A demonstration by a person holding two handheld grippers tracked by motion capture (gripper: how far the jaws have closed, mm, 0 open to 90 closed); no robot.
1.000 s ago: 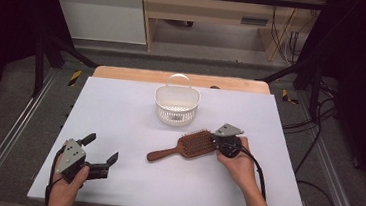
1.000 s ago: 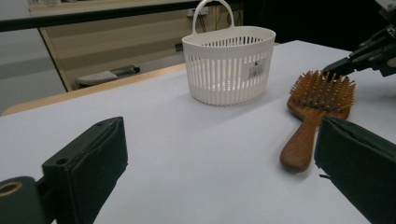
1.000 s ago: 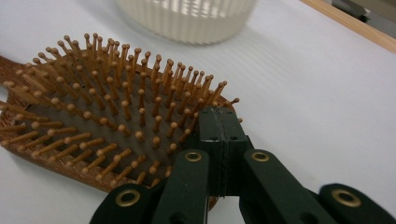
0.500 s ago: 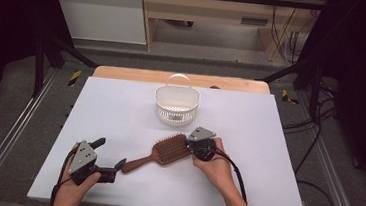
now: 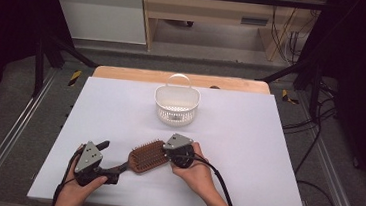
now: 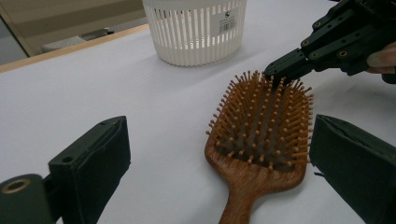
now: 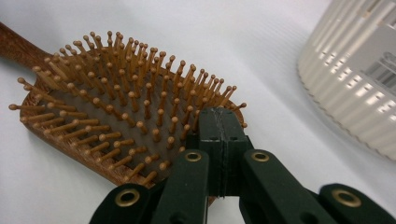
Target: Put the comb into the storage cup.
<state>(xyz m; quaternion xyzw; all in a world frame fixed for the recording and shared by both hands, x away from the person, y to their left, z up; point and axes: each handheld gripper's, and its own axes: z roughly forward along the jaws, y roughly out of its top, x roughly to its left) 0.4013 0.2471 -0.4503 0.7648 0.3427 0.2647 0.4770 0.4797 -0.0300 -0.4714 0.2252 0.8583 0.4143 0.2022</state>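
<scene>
While on surface: brown wooden paddle hairbrush [image 5: 147, 156] lies bristles up, near white slatted plastic basket [image 5: 176, 104].
Right tool [image 7: 220, 125]: clenched, tips among bristles.
Left tool [image 6: 219, 163]: released, jaws flanking handle end.

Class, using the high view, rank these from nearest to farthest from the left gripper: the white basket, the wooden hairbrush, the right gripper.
1. Wooden hairbrush: its handle lies at the left gripper, just to its right.
2. Right gripper: at the brush's far end.
3. White basket: mid-table, beyond both.
</scene>
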